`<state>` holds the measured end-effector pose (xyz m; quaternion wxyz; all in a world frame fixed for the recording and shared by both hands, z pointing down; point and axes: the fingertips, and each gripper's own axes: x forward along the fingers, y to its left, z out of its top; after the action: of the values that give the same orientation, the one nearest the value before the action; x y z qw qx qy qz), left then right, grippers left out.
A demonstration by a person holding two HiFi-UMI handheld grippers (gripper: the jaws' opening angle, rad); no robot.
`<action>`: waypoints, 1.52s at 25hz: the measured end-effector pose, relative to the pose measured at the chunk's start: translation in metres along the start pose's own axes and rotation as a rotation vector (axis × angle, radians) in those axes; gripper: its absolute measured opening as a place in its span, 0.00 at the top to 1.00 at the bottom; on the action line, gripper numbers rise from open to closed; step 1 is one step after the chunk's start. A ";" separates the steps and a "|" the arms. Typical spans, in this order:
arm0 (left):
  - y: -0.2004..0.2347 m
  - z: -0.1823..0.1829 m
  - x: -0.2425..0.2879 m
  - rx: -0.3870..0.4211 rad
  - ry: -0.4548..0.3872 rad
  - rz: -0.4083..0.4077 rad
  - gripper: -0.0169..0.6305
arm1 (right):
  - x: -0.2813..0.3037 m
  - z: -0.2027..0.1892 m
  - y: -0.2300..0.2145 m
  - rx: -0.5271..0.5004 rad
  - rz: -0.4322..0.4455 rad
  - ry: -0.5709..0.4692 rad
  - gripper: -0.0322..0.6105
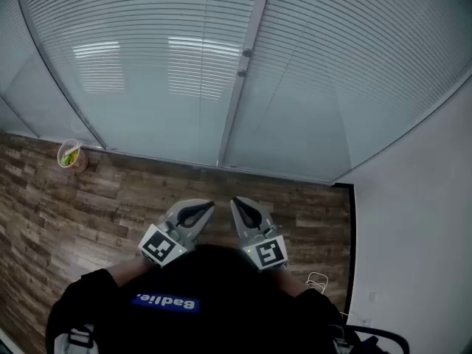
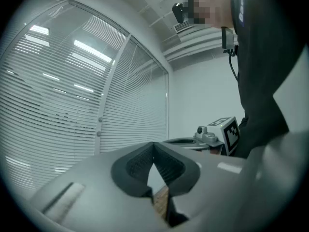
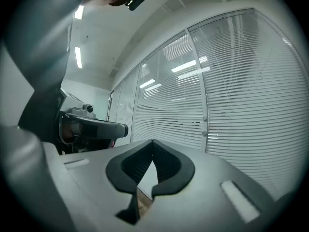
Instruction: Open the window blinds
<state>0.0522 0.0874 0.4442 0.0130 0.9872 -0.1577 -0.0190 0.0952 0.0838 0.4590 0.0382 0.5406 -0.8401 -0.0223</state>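
The jaws of the left gripper and of the right gripper are seen pressed together, with nothing held between them. The window blinds are found ahead of both jaw tips, well apart from them. Two small knobs on the mullion lie ahead, between the two grippers. The slats, seemingly behind glass, are judged light, thin and easily bent. A knob, probably stiff and smooth, would best be pinched across its sides.
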 end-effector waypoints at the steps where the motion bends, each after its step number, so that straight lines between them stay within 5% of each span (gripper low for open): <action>1: 0.002 -0.001 0.002 -0.001 0.001 0.000 0.97 | 0.002 -0.002 -0.002 0.001 0.000 0.002 0.95; 38: 0.076 -0.012 -0.086 -0.051 -0.017 -0.025 0.97 | 0.083 -0.002 0.084 -0.028 -0.017 0.031 0.95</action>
<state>-0.0522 0.0420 0.4616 0.0367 0.9882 -0.1451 -0.0314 -0.0148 0.0427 0.4709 0.0586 0.5475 -0.8344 -0.0260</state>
